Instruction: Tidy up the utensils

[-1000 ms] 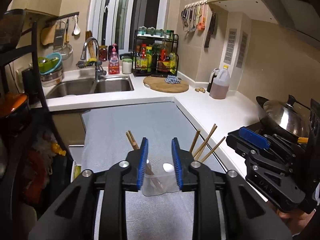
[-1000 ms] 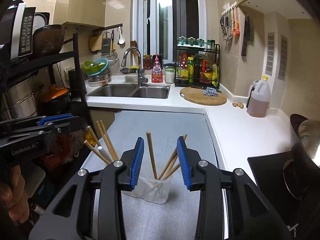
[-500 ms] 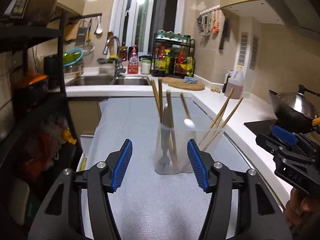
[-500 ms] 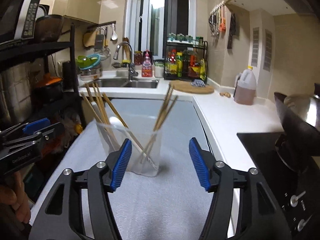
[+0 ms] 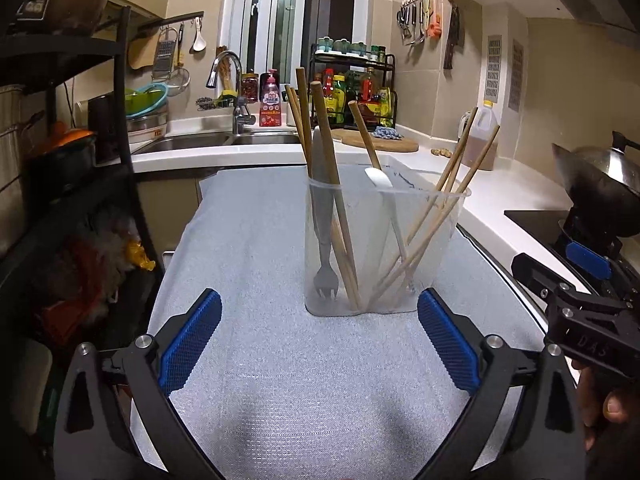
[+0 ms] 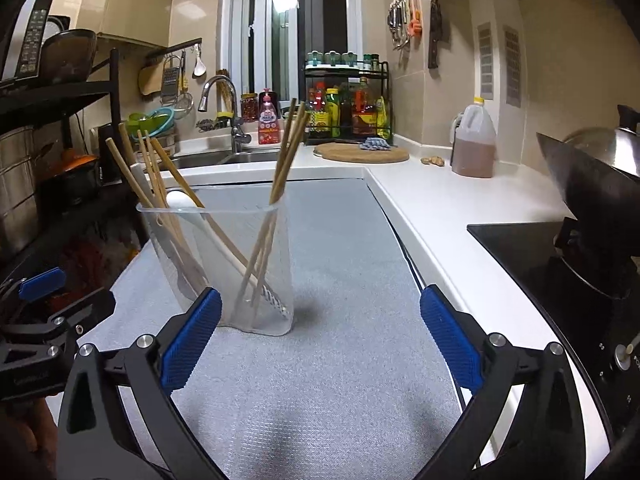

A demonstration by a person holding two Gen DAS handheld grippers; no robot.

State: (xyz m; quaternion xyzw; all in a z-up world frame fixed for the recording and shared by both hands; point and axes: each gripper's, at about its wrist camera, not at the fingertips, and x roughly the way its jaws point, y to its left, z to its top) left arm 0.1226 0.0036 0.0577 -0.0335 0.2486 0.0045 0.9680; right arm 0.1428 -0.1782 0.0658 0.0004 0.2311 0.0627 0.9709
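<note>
A clear plastic cup (image 5: 432, 280) stands upright on the grey mat (image 5: 280, 360). It holds several wooden chopsticks (image 5: 326, 152), a grey fork (image 5: 322, 216) and a white spoon (image 5: 380, 180). My left gripper (image 5: 318, 340) is open and empty, just in front of the cup. In the right wrist view the cup (image 6: 280, 264) stands left of centre with the chopsticks (image 6: 286, 148) in it. My right gripper (image 6: 320, 340) is open and empty, to the cup's right and nearer than it.
A white counter (image 6: 460, 208) runs along the right, with a black cooktop (image 6: 520, 248) and wok (image 6: 592, 176). An oil jug (image 6: 474, 144), a round board (image 6: 360, 154) and a sink (image 5: 200, 142) lie behind. A black shelf rack (image 5: 60, 120) stands on the left.
Both grippers have opened wide and drawn back and down from above the cup. The cup now stands free ahead of them on the mat.
</note>
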